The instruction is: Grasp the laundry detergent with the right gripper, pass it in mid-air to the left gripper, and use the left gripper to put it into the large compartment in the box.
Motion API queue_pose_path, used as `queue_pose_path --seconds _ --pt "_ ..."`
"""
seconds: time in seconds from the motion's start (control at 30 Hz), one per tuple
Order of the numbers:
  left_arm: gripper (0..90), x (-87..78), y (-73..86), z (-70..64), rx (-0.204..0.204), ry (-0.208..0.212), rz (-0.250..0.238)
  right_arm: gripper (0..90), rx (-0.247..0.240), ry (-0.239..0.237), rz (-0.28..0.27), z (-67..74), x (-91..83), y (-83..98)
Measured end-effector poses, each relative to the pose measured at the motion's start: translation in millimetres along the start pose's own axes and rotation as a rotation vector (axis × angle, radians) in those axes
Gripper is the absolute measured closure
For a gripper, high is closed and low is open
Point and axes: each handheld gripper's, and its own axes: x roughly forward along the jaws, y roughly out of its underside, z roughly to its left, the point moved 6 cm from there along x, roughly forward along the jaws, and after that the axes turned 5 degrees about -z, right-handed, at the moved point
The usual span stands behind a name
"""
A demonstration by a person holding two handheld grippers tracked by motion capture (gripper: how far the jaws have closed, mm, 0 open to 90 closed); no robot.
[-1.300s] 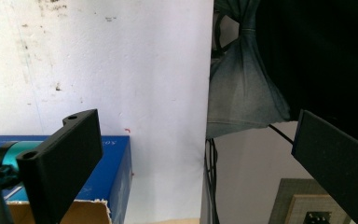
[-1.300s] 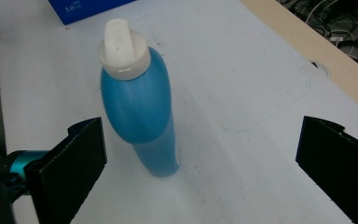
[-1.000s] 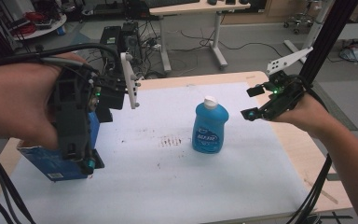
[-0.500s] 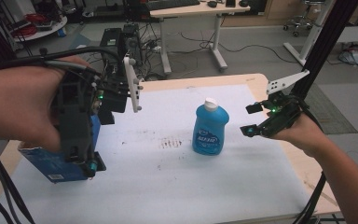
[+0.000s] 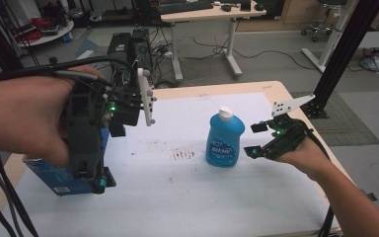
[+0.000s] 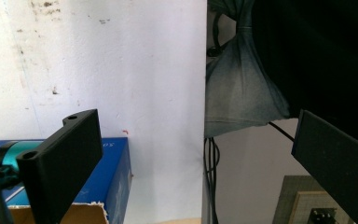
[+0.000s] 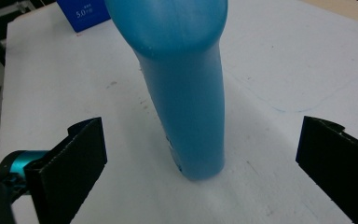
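A blue bottle point(image 5: 224, 140) with a white cap stands upright near the middle of the white-covered table point(image 5: 187, 202). My right gripper point(image 5: 255, 139) is open just to the right of it, jaws facing the bottle but apart from it. In the right gripper view the bottle point(image 7: 186, 93) stands between and just beyond the open jaws of the right gripper point(image 7: 200, 163). My left gripper point(image 5: 106, 158) hovers open over the table's left side, above a blue cardboard box point(image 5: 47, 175). In the left gripper view the left gripper point(image 6: 196, 154) is wide open with the box point(image 6: 116, 172) at its lower left.
Dark smudges point(image 5: 182, 154) mark the sheet left of the bottle. A black frame post point(image 5: 345, 49) rises at the table's right rear corner. Behind the table are a desk point(image 5: 202, 12), cables and equipment on the floor. The table's edge point(image 6: 205, 116) drops off beside the box.
My right gripper has moved left and down, closing in on the bottle with its jaws still open. The left gripper has stayed almost still above the box.
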Motion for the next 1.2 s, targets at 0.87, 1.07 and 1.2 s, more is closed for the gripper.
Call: queue_pose_path --seconds 0.87,1.07,1.2 --pt "1.8 1.2 6.3 -1.9 -0.003 0.000 -0.003 0.8 0.047 -0.015 -0.031 -2.4 49.2 16.1" --pt "1.8 1.3 7.6 -2.5 -0.006 0.000 -0.005 0.8 0.057 -0.018 -0.047 -2.6 56.8 15.5" --pt "1.8 1.1 8.4 -2.8 -0.005 0.001 -0.004 0.8 0.058 -0.013 -0.055 -2.7 61.3 14.3"
